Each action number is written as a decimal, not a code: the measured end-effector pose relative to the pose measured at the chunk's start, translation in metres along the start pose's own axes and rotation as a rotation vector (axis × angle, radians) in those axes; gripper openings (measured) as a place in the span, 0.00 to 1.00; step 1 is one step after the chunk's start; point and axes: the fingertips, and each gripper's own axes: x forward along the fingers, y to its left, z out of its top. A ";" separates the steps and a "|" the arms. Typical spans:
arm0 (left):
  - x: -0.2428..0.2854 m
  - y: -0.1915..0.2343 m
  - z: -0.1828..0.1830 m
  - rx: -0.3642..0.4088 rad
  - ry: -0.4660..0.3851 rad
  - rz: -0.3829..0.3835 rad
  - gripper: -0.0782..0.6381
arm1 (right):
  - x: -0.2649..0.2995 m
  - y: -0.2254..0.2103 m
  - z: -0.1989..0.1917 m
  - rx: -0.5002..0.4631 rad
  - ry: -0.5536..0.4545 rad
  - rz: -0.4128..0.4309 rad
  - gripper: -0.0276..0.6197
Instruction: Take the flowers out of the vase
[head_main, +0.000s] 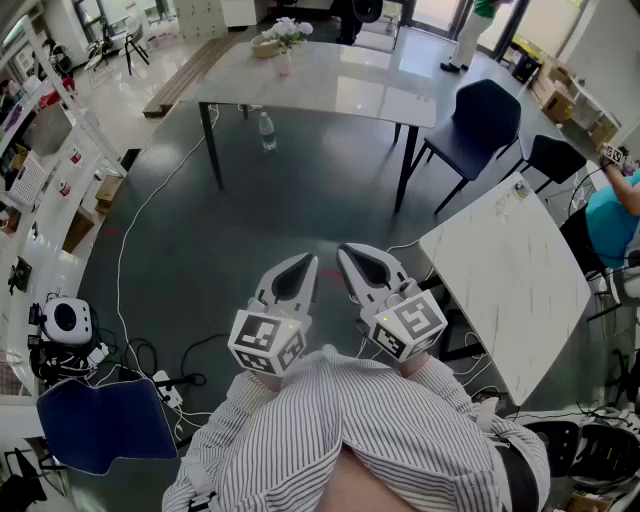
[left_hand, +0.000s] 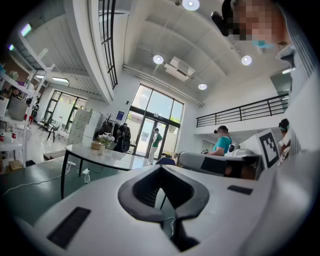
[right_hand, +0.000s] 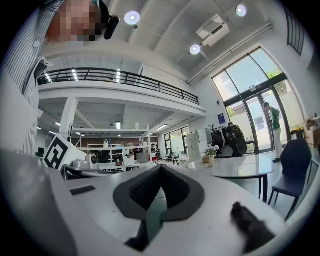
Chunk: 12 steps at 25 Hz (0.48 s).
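White and pale flowers (head_main: 287, 31) stand in a small pink vase (head_main: 284, 66) at the far end of a marble table (head_main: 340, 85), well ahead of me across the dark floor. The flowers (left_hand: 105, 139) look tiny in the left gripper view, and the flowers (right_hand: 213, 149) sit right of centre in the right gripper view. My left gripper (head_main: 310, 261) and right gripper (head_main: 344, 250) are side by side close to my striped shirt, pointing level toward that table. Each has its jaws shut, with nothing between them. Neither is near the vase.
A pale bowl (head_main: 265, 46) sits beside the vase. A water bottle (head_main: 267, 131) stands on the floor under the table. Dark blue chairs (head_main: 482, 118) are at its right end. A second marble table (head_main: 515, 275) lies at my right, and cables (head_main: 140, 215) trail across the floor at left.
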 end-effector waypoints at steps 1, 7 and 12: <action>0.000 0.002 0.000 -0.006 -0.001 0.004 0.13 | 0.000 0.000 -0.001 -0.006 0.006 0.000 0.07; 0.002 0.010 0.000 -0.035 -0.007 0.010 0.13 | 0.002 -0.002 -0.005 0.000 0.016 0.008 0.07; 0.007 0.012 -0.012 -0.055 0.018 0.014 0.13 | 0.001 -0.006 -0.020 0.001 0.076 -0.023 0.07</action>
